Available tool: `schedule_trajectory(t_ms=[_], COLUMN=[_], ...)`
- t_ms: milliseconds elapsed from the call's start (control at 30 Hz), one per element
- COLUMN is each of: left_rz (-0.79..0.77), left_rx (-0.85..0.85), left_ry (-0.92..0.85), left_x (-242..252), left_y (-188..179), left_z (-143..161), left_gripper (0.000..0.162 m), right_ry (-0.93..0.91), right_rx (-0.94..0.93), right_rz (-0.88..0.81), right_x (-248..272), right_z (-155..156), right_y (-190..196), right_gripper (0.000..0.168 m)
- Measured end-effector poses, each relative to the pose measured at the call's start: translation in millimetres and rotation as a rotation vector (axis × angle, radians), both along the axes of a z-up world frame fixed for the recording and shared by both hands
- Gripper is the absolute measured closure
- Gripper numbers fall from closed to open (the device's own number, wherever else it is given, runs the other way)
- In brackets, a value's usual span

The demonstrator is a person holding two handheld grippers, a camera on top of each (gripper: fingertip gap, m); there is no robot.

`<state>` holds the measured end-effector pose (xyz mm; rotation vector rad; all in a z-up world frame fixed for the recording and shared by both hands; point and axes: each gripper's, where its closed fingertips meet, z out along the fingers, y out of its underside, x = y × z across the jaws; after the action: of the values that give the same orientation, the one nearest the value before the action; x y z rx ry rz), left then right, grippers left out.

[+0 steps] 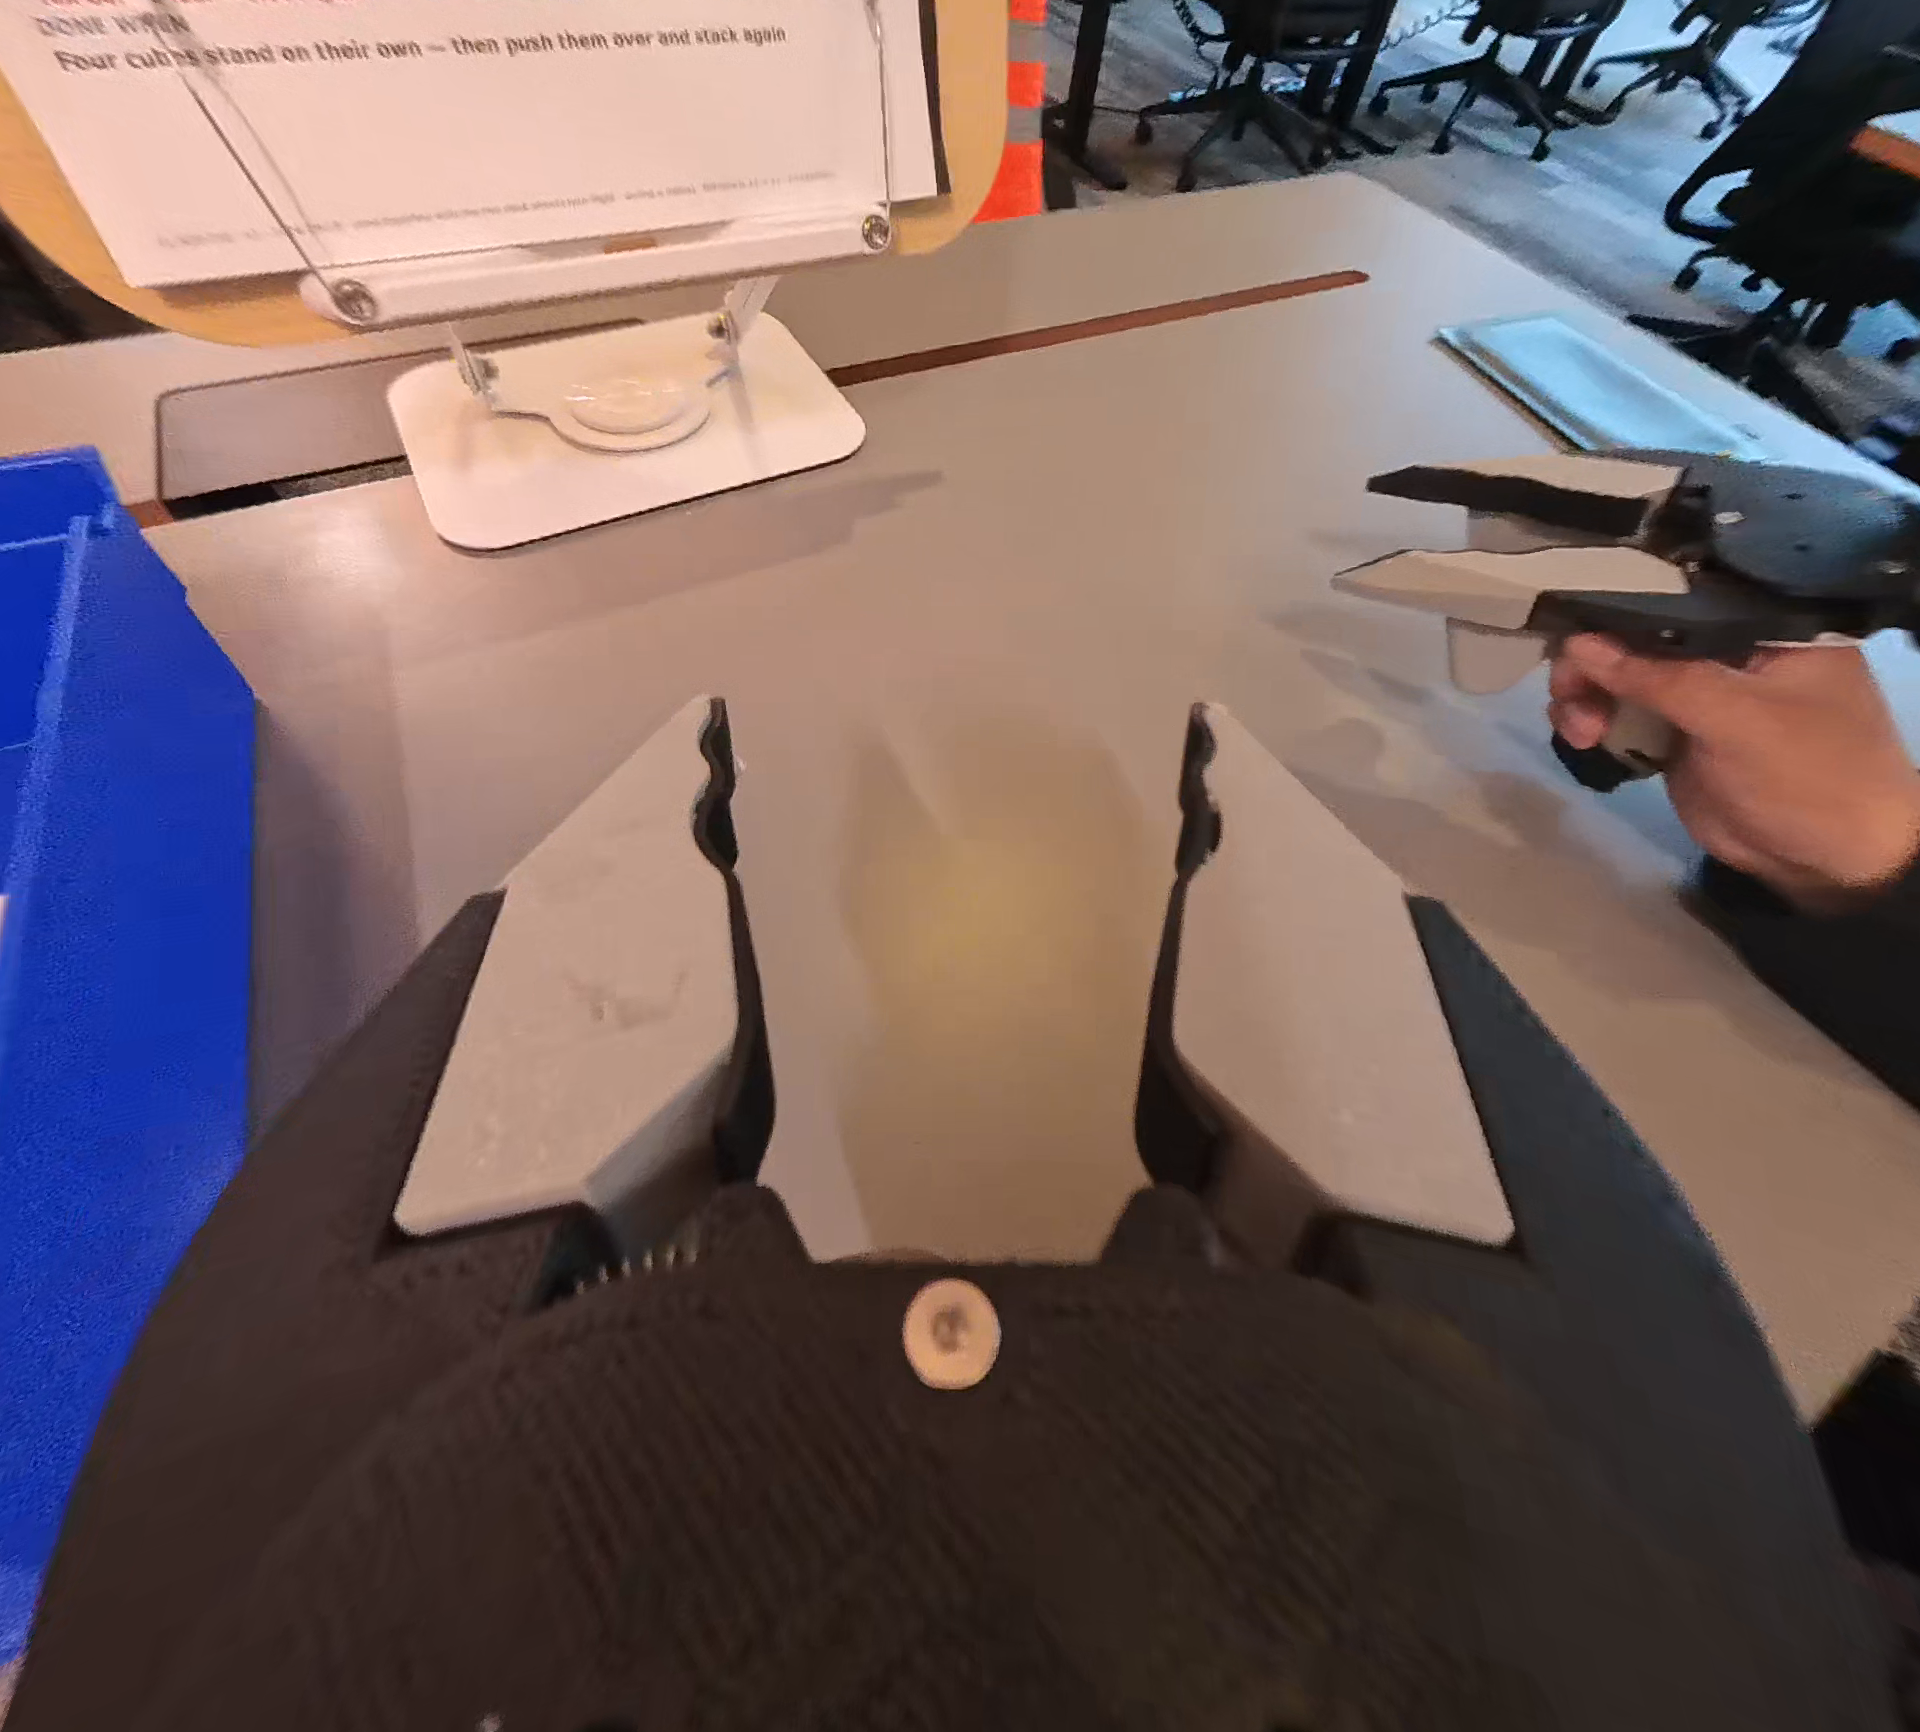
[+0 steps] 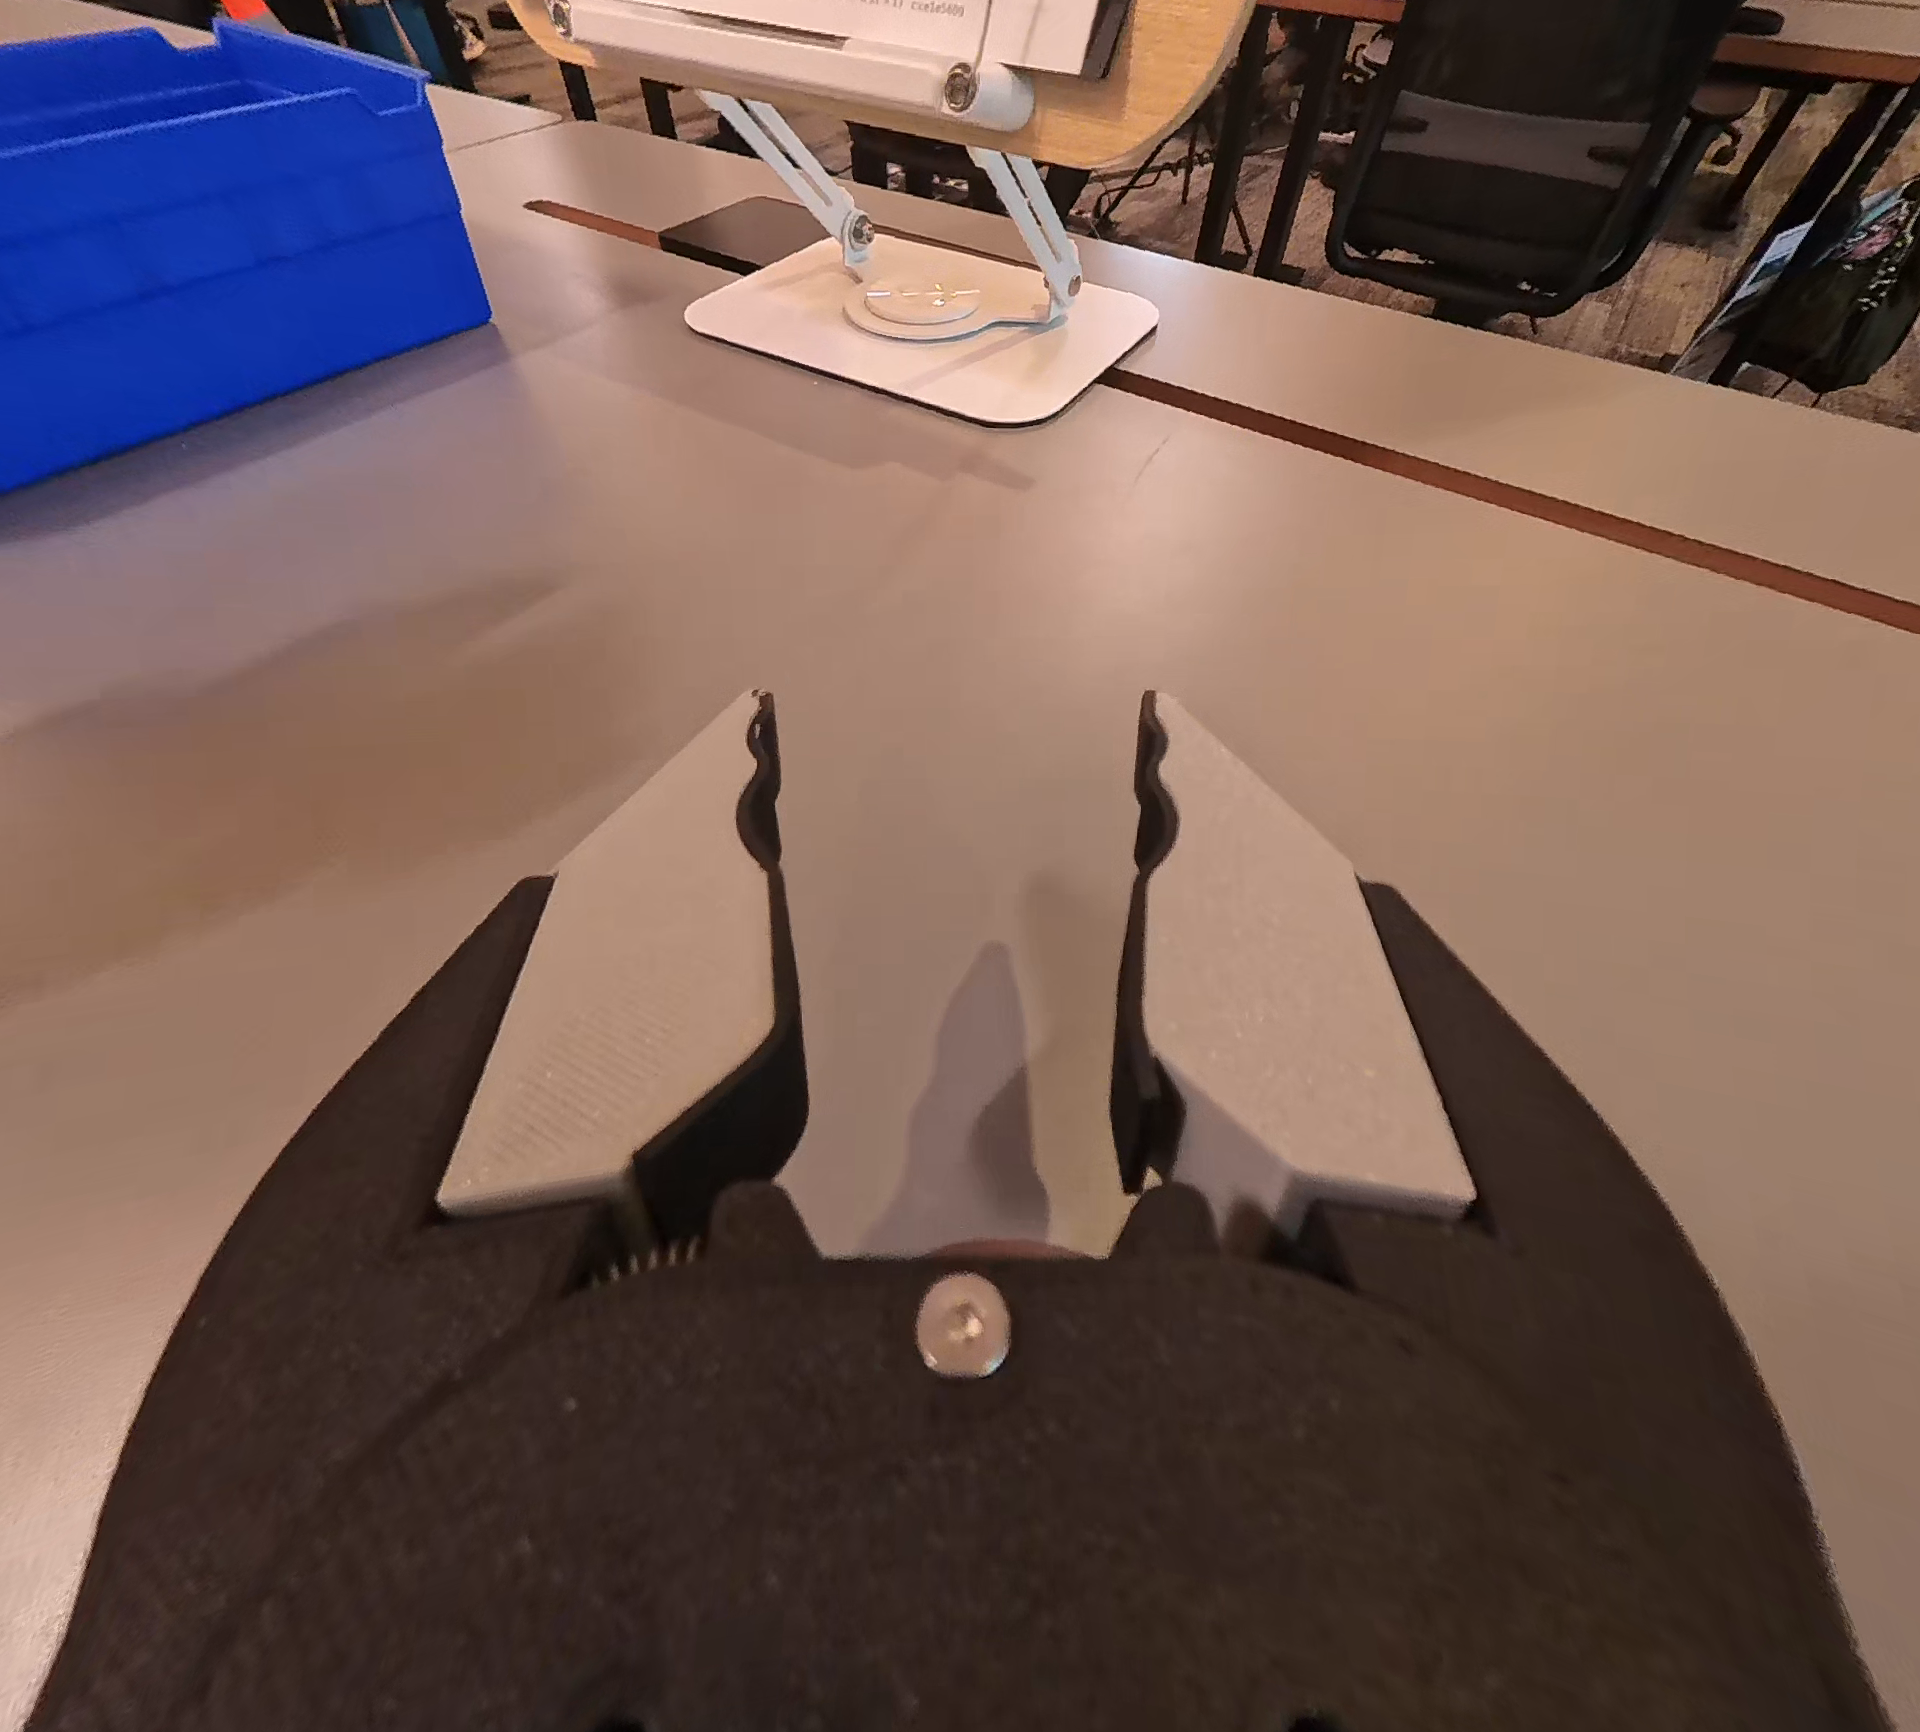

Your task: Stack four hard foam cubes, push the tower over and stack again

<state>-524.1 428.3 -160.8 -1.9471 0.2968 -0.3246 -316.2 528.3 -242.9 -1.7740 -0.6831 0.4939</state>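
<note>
No foam cube shows in either view. My left gripper (image 1: 956, 716) is open and empty above the grey table (image 1: 1039, 560), with a blue bin (image 1: 114, 851) close on its left. My right gripper (image 2: 954, 706) is open and empty, held low over the table (image 2: 1039, 560). It also shows in the left wrist view (image 1: 1361, 534) at the right, held by a hand (image 1: 1725, 768), its jaws apart and pointing left.
A document stand with a white base (image 1: 623, 435) holds a printed sheet at the back; it also shows in the right wrist view (image 2: 925, 332). The blue bin (image 2: 208, 228) sits at back left there. A flat grey pad (image 1: 1590, 383) lies at far right. Office chairs and orange cones stand beyond the table.
</note>
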Motion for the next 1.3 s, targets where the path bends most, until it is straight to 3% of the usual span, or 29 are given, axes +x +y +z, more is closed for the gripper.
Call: schedule_trajectory(t_ms=[333,600,1300], left_rz=[0.123,0.107,0.110], left_rx=[0.110,0.120,0.106], left_ry=[0.016,0.106,0.077], left_x=[13,14,9], left_y=[49,50,49], left_z=[-52,-70,-77], left_gripper=[0.077,0.076,0.076], right_ry=[-0.016,-0.032,-0.074], right_rx=[0.011,0.031,0.042], right_rz=[0.005,0.032,0.029], right_x=[-2,-11,-14], right_z=[-1,1,-6], right_y=[-1,-7,-9], right_gripper=[0.102,0.102,0.102])
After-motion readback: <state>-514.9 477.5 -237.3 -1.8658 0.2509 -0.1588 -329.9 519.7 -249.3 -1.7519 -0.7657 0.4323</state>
